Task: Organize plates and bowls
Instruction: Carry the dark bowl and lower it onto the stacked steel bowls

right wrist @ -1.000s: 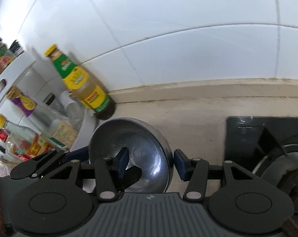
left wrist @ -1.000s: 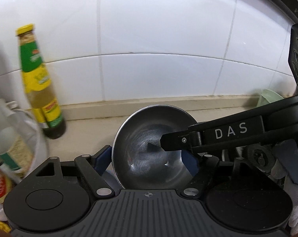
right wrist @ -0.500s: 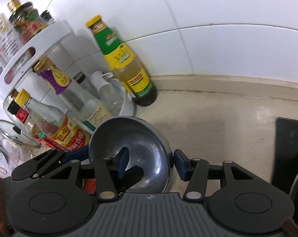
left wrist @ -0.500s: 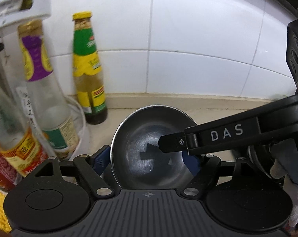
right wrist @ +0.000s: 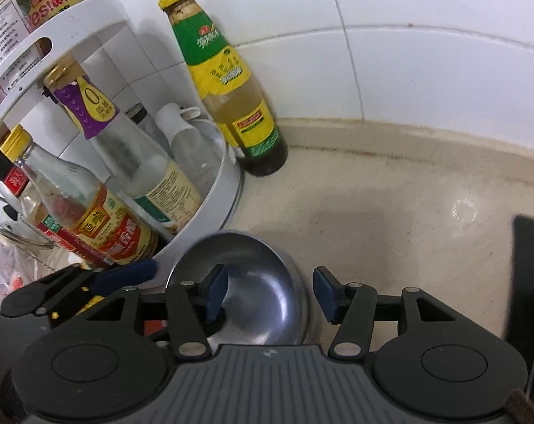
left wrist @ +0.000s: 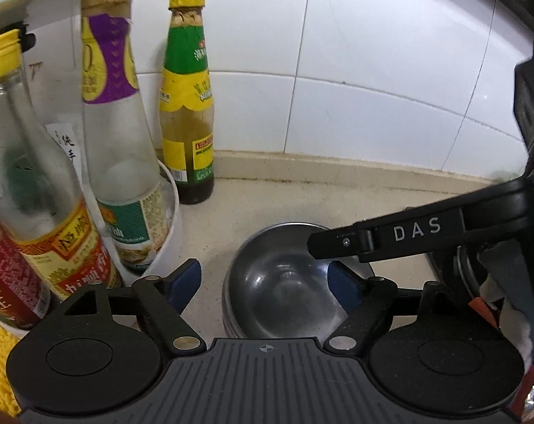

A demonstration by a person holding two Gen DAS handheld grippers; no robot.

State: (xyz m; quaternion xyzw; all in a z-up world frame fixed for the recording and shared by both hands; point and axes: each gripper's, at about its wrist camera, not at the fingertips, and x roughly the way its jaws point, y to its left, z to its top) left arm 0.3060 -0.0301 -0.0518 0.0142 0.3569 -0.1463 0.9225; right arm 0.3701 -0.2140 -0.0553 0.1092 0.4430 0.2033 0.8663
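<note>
A stainless steel bowl [left wrist: 284, 293] sits on the beige counter, apparently on top of other steel bowls, just right of the white bottle rack. My left gripper [left wrist: 265, 277] is open, its blue pads apart on either side of the bowl. My right gripper [right wrist: 270, 291] is open too; its left pad [right wrist: 215, 288] is inside the bowl [right wrist: 256, 282] and its right pad is outside the rim. The right gripper's arm marked DAS [left wrist: 415, 229] crosses above the bowl in the left wrist view.
A white two-tier round rack [right wrist: 210, 190] of sauce bottles stands left of the bowl. A green and yellow labelled bottle [left wrist: 185, 113] stands against the tiled wall. A black stove edge [right wrist: 528, 275] lies at the right. A glass lid [right wrist: 9, 219] lies far left.
Both grippers carried the bowl left and down beside the bottle rack. The left gripper has opened and let go of the bowl, which now rests low on the counter.
</note>
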